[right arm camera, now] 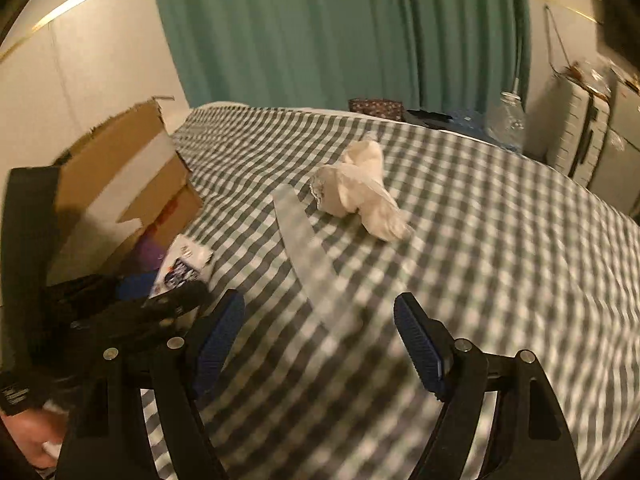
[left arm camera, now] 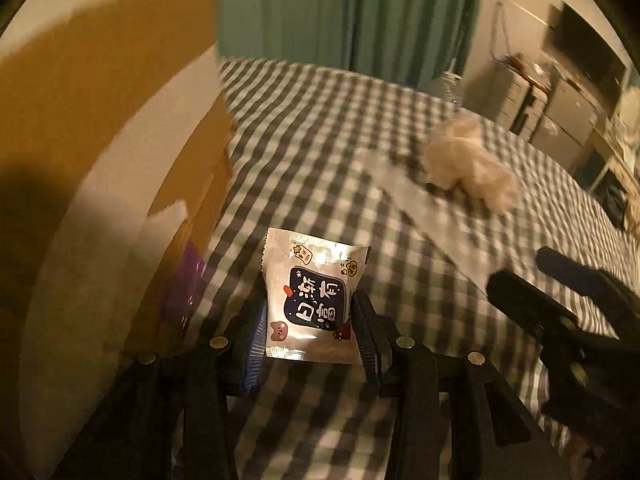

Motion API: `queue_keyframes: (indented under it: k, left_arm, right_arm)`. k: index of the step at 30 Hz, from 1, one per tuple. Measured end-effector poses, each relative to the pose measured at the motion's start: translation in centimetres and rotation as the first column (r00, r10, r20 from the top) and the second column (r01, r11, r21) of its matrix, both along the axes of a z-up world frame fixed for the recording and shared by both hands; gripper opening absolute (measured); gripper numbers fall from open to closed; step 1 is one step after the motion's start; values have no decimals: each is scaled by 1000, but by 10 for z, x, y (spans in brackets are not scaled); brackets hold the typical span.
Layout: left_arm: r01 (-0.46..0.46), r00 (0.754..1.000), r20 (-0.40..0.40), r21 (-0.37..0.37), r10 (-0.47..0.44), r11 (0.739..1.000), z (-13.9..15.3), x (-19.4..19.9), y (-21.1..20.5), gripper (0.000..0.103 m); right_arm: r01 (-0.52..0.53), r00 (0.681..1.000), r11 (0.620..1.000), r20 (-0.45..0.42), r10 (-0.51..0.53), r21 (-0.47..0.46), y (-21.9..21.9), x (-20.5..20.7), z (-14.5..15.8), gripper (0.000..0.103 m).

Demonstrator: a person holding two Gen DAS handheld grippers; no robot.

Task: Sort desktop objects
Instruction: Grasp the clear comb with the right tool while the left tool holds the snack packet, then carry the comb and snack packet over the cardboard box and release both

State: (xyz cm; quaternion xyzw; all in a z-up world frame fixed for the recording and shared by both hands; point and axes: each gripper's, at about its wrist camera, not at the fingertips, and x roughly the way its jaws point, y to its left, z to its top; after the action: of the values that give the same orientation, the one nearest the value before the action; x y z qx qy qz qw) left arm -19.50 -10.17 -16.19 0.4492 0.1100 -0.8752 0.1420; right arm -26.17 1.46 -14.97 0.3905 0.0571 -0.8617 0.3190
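A checked cloth [right arm camera: 460, 240] covers the surface. The left gripper [left arm camera: 308, 320] grips a small silvery snack packet [left arm camera: 312, 292] between its two pads, raised above the cloth, just beside an open cardboard box [left arm camera: 120, 120] on the left. The packet stands upright in the left wrist view, its long axis running away from the camera and its printed face towards it. The right gripper [right arm camera: 320, 320] hangs with its jaws spread wide and nothing between them. Beyond it, a clear ruler [right arm camera: 304, 248] lies lengthwise on the cloth, with crumpled white tissue [right arm camera: 360, 188] just past its far end.
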Motion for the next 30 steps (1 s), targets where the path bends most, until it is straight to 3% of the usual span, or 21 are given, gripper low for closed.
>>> queue_keyframes:
  k: [2,4,6,8,10,13,24,27,30]
  left_arm:
    - [-3,1000,1,20,3,1000,-5,-1,-3,42]
    - [1,1000,0,5,-1,1000,-6,-4,1,42]
    - [7,1000,-1,4,-7,1000,-8,-3,2,42]
    - [0,1000,-4,24,0,1000,-8,-2,0,42]
    - [1,1000,-6,26,-1,1000,-9,0,-1,42]
    - [3,1000,-6,27,-3,1000,-8,5,0,42]
    - [8,1000,-9,74,-7,997,0,18,0,42]
    - [15,1000,-13,76,-14,997,2,19,2,42]
    - [19,1000,-9,81,-18,997,0,17,1,42]
  right_arm:
    - [2,1000,1000,27,-2,11,-6,-13,-10,75]
    - [10,997,1000,70,-12,24,-11,-25,-23,64]
    - [12,998,999,57,-14,33,-15,-25,-29,62]
    - [5,1000,998,27,-7,55,-19,-21,-31,54]
    - [-14,1000,998,18,13,56,-19,-15,-32,34]
    - [-22,1000,996,-7,23,87,-13,-1,-30,25]
    - [73,995,983,49,-83,168,70,76,-10,27]
    - [142,988,979,36,-149,146,81,76,-4,48]
    - [144,988,981,34,-150,126,69,60,-1,48]
